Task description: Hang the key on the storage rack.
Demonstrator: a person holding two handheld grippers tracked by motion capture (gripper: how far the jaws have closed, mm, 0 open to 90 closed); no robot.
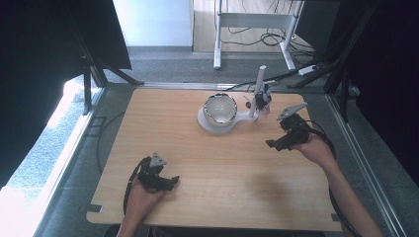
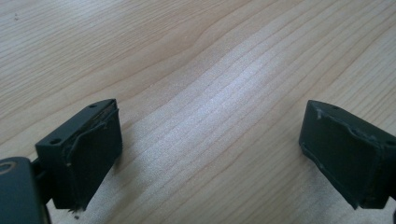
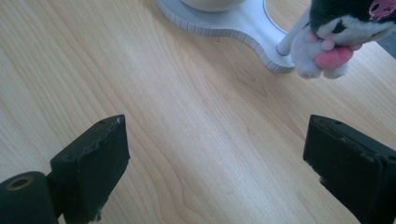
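Observation:
A white bowl [image 1: 220,108] with a dark patterned rim sits on a white base [image 1: 240,118] at the back middle of the wooden table [image 1: 217,163]. A white post [image 1: 259,91] rises from that base, and a small plush toy [image 1: 264,101] in black, white and pink hangs against it. In the right gripper view the plush toy [image 3: 336,32] and the base [image 3: 243,23] lie ahead. My right gripper [image 1: 274,144] hovers open to the right of the base, with nothing between its jaws. My left gripper [image 1: 170,183] rests open near the front left, over bare wood.
Black cables trail from both grippers off the table. Dark frame posts [image 1: 91,79] stand at the table's back corners. A white desk frame [image 1: 252,22] and loose cables lie on the floor beyond the far edge.

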